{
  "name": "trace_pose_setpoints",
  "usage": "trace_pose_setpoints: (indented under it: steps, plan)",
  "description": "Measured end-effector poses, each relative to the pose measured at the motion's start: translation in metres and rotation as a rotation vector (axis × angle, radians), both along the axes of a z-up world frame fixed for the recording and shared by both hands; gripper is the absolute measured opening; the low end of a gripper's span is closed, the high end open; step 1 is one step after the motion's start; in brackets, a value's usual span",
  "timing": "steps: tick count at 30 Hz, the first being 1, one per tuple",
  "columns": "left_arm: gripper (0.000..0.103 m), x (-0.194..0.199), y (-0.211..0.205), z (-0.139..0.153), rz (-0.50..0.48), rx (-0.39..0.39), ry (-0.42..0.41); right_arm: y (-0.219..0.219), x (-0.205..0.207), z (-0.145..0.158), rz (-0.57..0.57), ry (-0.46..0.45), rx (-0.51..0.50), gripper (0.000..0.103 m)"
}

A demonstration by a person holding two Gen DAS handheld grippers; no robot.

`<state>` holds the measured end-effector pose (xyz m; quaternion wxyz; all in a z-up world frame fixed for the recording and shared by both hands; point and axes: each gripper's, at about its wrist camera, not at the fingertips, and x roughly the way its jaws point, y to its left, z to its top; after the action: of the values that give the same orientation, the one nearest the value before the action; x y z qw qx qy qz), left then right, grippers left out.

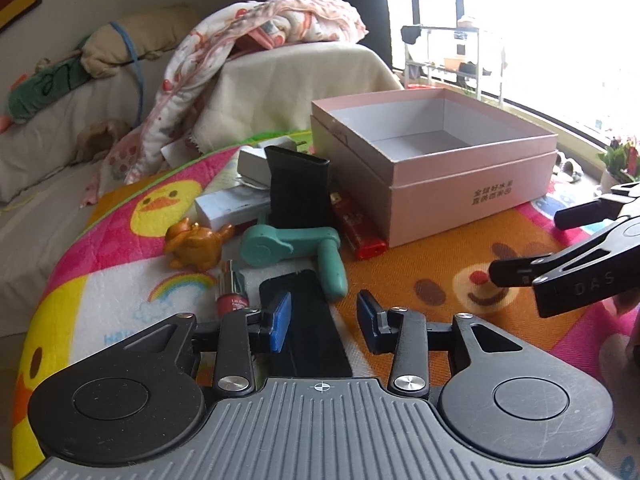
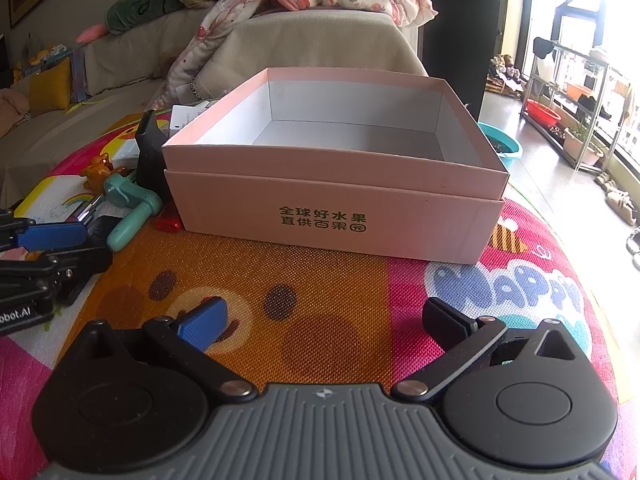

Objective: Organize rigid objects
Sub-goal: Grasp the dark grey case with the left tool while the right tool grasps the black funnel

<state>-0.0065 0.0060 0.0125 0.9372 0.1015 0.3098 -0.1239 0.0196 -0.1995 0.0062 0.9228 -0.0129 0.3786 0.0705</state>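
A pink cardboard box (image 1: 472,184) with a white, bare inside stands on the play mat; it fills the middle of the right wrist view (image 2: 332,216). Left of it lies a pile: a black flat case (image 1: 308,320), a teal hand fan (image 1: 296,248), an orange toy figure (image 1: 194,246), a red lighter (image 1: 360,232), a small red bottle (image 1: 231,292), an upright black holder (image 1: 298,188) and white boxes (image 1: 232,204). My left gripper (image 1: 324,320) is open, its fingers either side of the black case. My right gripper (image 2: 324,324) is open and empty over the mat before the box.
The colourful play mat (image 2: 320,300) covers the floor. A covered sofa (image 1: 280,76) with a blanket and soft toys stands behind. A metal rack (image 2: 576,92) and a teal basin (image 2: 500,144) are at the right by the window.
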Motion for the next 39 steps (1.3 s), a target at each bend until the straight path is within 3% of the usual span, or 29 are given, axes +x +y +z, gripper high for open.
trace_pose_setpoints:
  steps: [4,10,18,25,28,30,32,35,39]
  plan:
    - [0.043,0.0,0.011,0.001,0.065,-0.013,-0.014,0.0,0.0,0.0,-0.001,-0.002,0.0,0.103]
    - [0.046,0.004,0.009,-0.002,0.047,-0.008,0.009,0.0,-0.001,0.0,-0.001,-0.002,0.001,0.103]
    - [0.05,0.015,0.019,-0.003,0.099,-0.08,0.052,-0.001,-0.001,0.001,-0.003,-0.003,0.002,0.103]
    - [0.043,0.015,0.011,-0.005,0.075,-0.076,0.03,-0.003,-0.003,0.002,-0.021,-0.012,0.022,0.103]
    - [0.043,-0.005,0.006,-0.004,0.01,-0.069,0.034,-0.005,-0.004,0.002,-0.012,-0.01,0.025,0.103]
    - [0.043,-0.024,0.011,-0.004,-0.035,-0.107,0.05,-0.006,-0.005,0.004,-0.003,-0.012,0.031,0.1]
    - [0.043,-0.044,0.019,-0.004,-0.066,-0.147,0.065,-0.001,-0.014,0.011,0.044,-0.056,0.036,0.091]
    - [0.043,-0.061,0.031,-0.004,-0.054,-0.181,0.075,0.022,-0.026,0.037,0.134,-0.181,0.011,0.09]
    - [0.043,-0.064,0.039,-0.005,-0.036,-0.221,0.072,0.072,-0.009,0.068,0.246,-0.274,-0.079,0.077]
